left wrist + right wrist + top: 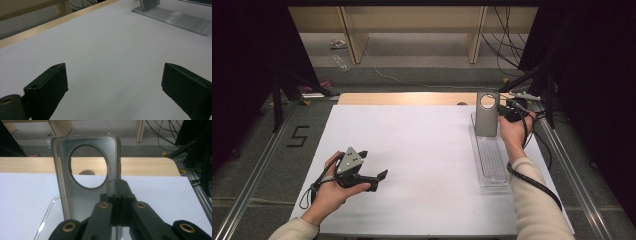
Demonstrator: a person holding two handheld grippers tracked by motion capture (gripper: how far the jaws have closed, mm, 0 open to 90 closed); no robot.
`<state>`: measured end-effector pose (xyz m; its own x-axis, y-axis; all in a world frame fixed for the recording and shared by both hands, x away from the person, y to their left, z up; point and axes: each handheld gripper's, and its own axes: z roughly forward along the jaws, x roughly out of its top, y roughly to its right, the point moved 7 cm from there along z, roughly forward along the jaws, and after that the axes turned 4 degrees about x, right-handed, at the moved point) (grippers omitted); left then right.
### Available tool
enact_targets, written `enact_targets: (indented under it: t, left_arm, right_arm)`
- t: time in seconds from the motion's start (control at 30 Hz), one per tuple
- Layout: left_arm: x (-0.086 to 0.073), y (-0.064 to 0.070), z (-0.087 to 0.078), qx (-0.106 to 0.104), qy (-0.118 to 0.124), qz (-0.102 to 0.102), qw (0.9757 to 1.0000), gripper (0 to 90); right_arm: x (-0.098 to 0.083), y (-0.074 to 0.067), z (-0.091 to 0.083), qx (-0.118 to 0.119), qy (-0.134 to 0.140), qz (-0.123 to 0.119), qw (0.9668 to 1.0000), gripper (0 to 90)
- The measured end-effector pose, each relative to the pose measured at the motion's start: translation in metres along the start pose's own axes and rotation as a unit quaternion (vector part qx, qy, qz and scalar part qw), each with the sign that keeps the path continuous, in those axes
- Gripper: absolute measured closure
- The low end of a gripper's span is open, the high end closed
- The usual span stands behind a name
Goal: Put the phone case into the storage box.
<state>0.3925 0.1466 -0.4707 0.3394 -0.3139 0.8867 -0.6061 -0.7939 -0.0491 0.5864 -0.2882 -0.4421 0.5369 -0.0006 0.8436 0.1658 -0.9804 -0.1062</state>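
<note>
Right gripper [119,195], lower centre of its own view, is clenched on the right edge of an upright grey phone case [85,172] with a round cut-out, standing at the far end of a clear tray [490,165] at right of the high view. Left gripper [373,179], lower left, rests released, jaws wide apart over the white table [422,150].

Even overhead light, dark margins

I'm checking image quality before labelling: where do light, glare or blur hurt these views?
High view: both side margins fall to black, while the white table is evenly lit and sharp. Left gripper view: its hand-held gripper is dark and soft-edged. Right gripper view: the phone case is crisp; the hand-held gripper clamped on its edge is slightly blurred.
</note>
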Motion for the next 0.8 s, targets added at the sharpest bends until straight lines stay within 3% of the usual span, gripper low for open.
enact_targets:
  t: [0.8]
  left_arm:
    - [0.0,0.0,0.0,0.001,0.0,0.0,1.0,6.3]
  right_arm:
    - [-0.003,0.005,0.014,-0.011,-0.022,-0.009,0.9997,86.0]
